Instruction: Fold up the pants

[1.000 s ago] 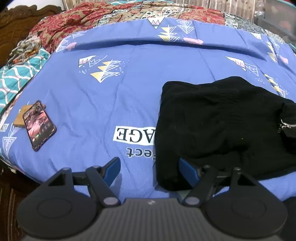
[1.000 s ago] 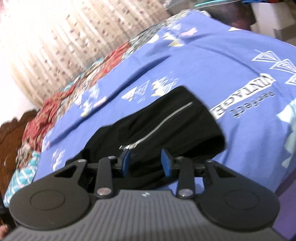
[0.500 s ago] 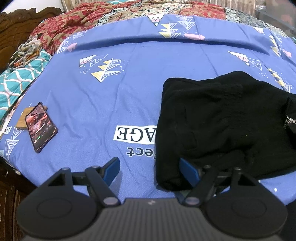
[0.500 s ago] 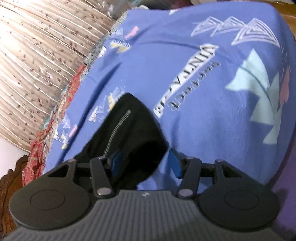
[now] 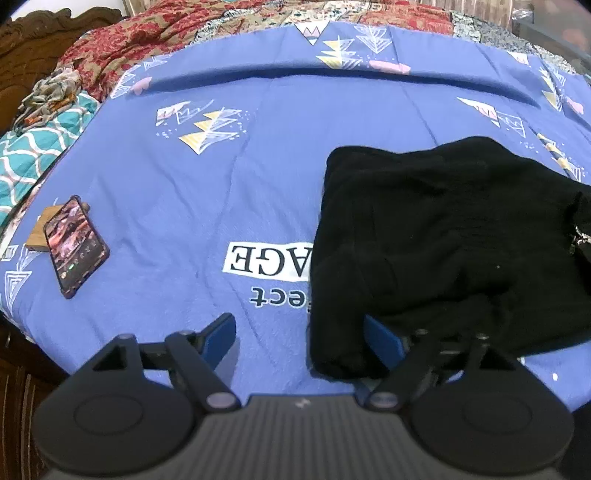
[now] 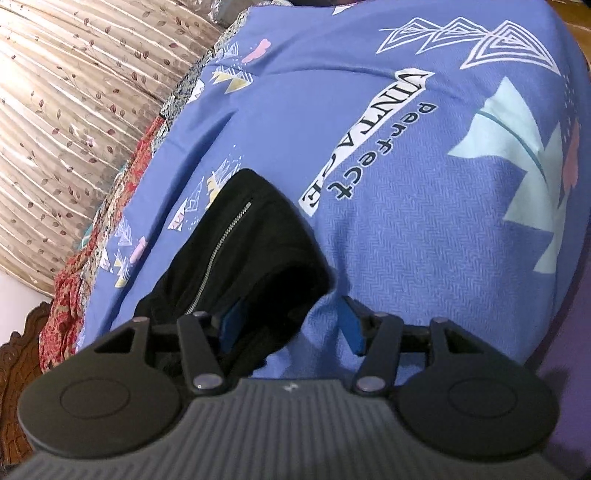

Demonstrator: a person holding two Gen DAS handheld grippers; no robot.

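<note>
Pants [image 5: 443, 236], black and bunched into a rough folded heap, lay on the blue printed bedspread [image 5: 229, 184] toward its near edge. Only the left wrist view showed the phone [image 5: 74, 245] resting partly on a small wooden block [image 5: 38, 230] well apart from the heap, along with the red patterned quilt [image 5: 147, 33] and teal cloth [image 5: 33, 147] beyond. Only the right wrist view showed the pants' zipper [image 6: 221, 251] and the pleated curtain [image 6: 74, 110].

The left gripper [image 5: 299, 332] was opening, jaws wide, the heap's near corner between them but unpinched. The right gripper [image 6: 288, 325] stood apart too, a fold of the pants between its jaws, pads not pressing on it.

The heap's right side ran out of the left view, and dark fabric hid its layers. Printed lettering [image 5: 269, 262] was partly covered by the pants.
</note>
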